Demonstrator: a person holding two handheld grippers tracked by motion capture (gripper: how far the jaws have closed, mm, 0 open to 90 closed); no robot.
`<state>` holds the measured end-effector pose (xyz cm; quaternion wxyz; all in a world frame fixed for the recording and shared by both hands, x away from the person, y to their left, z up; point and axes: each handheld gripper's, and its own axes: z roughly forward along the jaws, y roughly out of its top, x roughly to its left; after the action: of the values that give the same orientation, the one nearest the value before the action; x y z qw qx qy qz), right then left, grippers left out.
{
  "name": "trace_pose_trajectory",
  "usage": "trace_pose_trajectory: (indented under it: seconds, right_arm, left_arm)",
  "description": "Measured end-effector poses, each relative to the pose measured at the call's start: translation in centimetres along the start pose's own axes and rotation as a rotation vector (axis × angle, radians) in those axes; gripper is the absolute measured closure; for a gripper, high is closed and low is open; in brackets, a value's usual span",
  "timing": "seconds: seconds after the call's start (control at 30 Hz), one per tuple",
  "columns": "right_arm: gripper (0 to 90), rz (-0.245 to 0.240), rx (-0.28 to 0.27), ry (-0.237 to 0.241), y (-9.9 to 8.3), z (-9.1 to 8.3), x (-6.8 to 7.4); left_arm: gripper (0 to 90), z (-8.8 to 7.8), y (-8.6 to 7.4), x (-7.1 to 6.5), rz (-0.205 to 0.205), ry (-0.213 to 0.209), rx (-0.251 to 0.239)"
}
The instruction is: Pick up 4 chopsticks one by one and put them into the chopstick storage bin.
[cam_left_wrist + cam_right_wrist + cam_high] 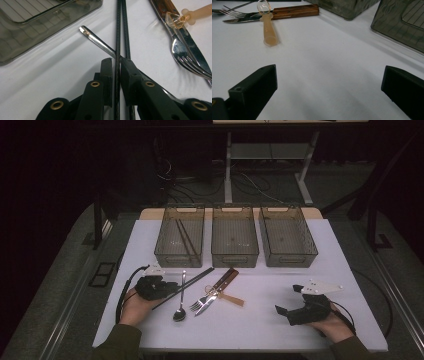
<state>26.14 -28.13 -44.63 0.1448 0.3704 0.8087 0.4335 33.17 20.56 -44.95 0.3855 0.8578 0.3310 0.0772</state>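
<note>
Black chopsticks (117, 37) run off the top edge

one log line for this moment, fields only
left gripper: shut on chopstick | right gripper: open, idle on table | second chopstick: alongside

Bare tabletop (265, 320) lies wide between the cutlery cluster and the right hand-held gripper (284, 312). Three bins (235, 237) wall off the far edge. Spoon (180, 307), fork (200, 302) and knife (220, 287) crowd the left-centre.
</note>
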Motion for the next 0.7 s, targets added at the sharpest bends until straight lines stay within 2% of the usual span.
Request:
trace_pose_trajectory:
  seconds: [0.1,0.27,0.43,0.7]
  right_arm:
    - [0.1,0.002,-0.001,-0.002,0.03,-0.06,-0.01]
    - [0.1,0.005,0.0,-0.003,0.01,-0.08,-0.01]
    - [0.1,0.0,0.002,-0.003,-0.01,-0.03,0.04]
    - [0.1,-0.001,0.003,-0.002,-0.01,-0.04,0.04]
  left_arm:
    - [79.7,0.0,-0.13,-0.13,0.001,0.006,-0.004]
    - [81.1,0.03,0.0,-0.5,0.048,0.035,0.013]
    - [84.8,0.0,-0.04,-0.39,0.042,0.033,0.013]
    - [86.0,-0.01,-0.05,-0.32,0.035,0.03,0.009]
